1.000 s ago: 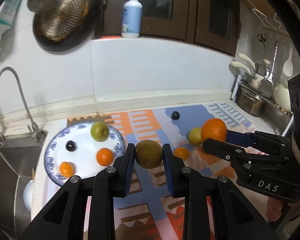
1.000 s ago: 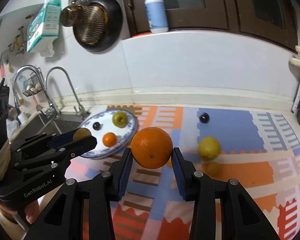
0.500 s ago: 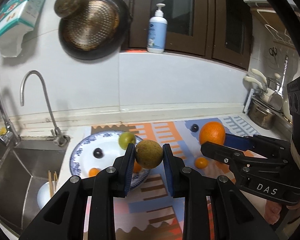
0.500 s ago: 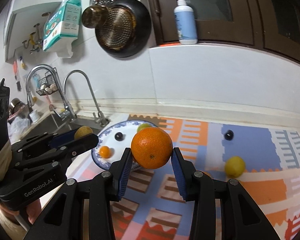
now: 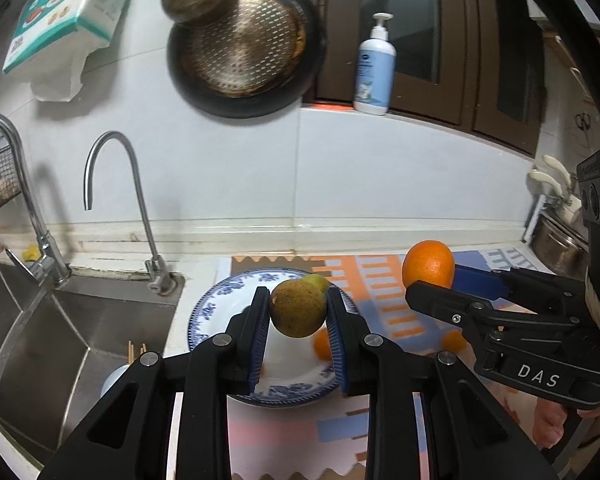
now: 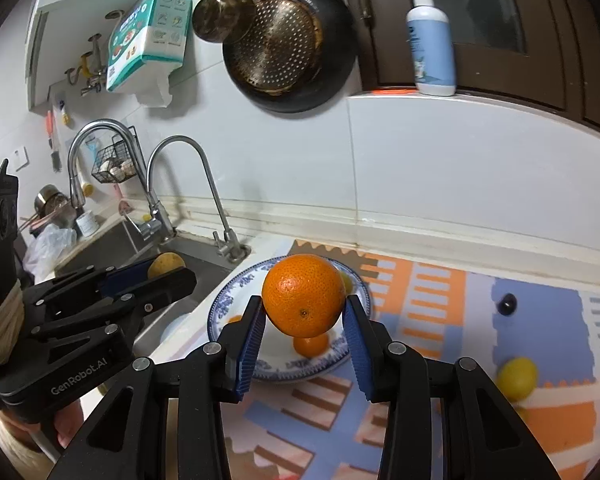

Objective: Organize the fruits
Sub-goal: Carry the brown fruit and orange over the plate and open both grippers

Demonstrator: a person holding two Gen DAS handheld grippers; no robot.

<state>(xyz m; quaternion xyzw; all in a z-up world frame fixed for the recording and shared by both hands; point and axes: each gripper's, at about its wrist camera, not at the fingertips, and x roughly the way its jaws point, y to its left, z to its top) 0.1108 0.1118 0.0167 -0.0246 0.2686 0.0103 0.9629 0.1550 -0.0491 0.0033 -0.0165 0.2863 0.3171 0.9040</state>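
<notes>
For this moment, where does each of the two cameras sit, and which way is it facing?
Left wrist: sits on the left gripper, looks forward and down at the plate and sink; its fingers clamp a brown-green fruit, and the right gripper shows at right.
Right wrist: sits on the right gripper, faces the same plate; its fingers clamp the orange, and the left gripper shows at left.
Shared: plate, both faucets, hanging pan, pump bottle, patterned mat.

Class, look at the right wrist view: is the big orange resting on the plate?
No. The orange is clamped between the right gripper pads, held above the plate.
</notes>
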